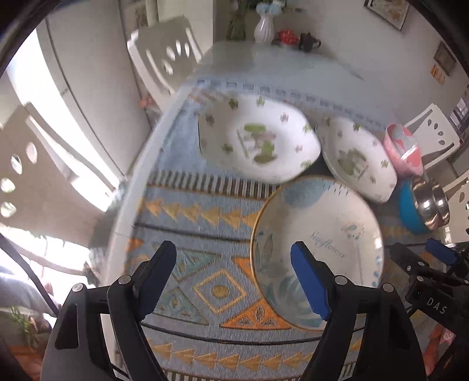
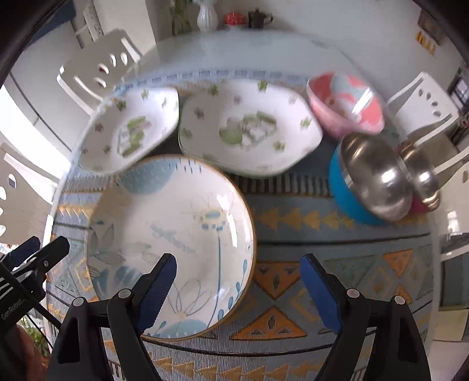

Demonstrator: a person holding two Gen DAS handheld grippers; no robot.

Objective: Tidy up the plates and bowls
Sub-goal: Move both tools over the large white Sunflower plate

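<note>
A round gold-rimmed plate with blue flowers [image 1: 318,234] [image 2: 170,234] lies on the patterned mat. Two white floral squarish plates [image 1: 258,137] [image 1: 359,158] sit behind it, also seen in the right wrist view [image 2: 249,129] [image 2: 129,129]. A pink bowl [image 2: 346,102] [image 1: 403,149], a blue bowl with steel inside [image 2: 366,181] [image 1: 413,211] and a smaller steel bowl [image 2: 422,175] stand at the right. My left gripper [image 1: 233,278] is open above the mat, its right finger over the round plate's near edge. My right gripper [image 2: 239,290] is open above that plate's right rim. Both are empty.
The patterned blue and orange mat [image 2: 337,263] covers a round glass table [image 2: 234,47]. White chairs [image 2: 102,67] [image 2: 422,108] surround it. A white vase [image 2: 206,14], a red object and a dark teapot [image 2: 258,17] stand at the table's far edge.
</note>
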